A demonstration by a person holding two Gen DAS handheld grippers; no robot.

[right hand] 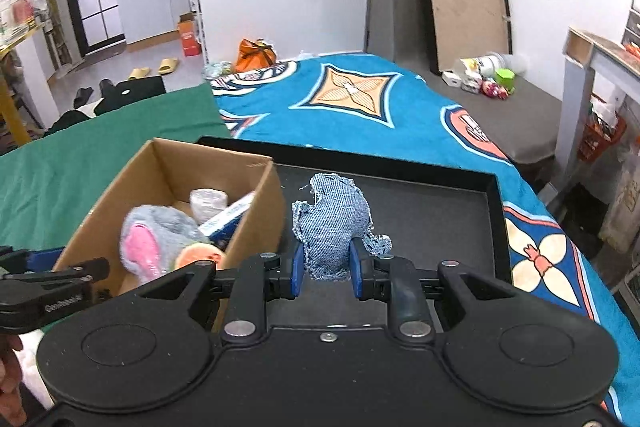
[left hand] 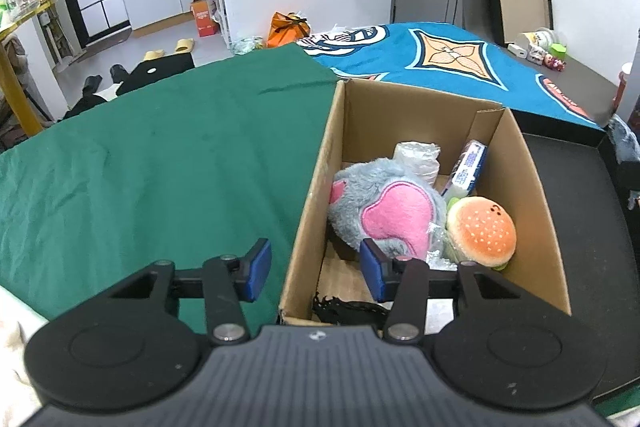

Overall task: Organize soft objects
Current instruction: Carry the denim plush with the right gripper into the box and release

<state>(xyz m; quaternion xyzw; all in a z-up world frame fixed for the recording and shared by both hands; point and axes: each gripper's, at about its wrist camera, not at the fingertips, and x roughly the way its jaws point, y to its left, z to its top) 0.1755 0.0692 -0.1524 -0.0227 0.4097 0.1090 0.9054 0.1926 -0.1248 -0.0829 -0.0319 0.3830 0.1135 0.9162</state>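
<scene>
Work surface: a bed under a green cloth [left hand: 160,167] and blue patterned blanket [right hand: 360,99]; one cardboard box [right hand: 256,203] sits beside one black tray [right hand: 440,203]. The right gripper [right hand: 326,269] pinches one denim scrap [right hand: 332,219] above the tray — the box lies to its left. The left gripper [left hand: 316,273] straddles the box's wall, fingers spread and not pressing; inside are a grey plush [left hand: 384,207] and a burger plush [left hand: 482,227].

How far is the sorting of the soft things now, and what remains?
Done: the cardboard box already holds a grey and pink plush, a burger plush and two packets. In hand: the right tool is shut on a denim scrap above the black tray. Left: placing the scrap in the box. The left tool straddles the box wall.
</scene>
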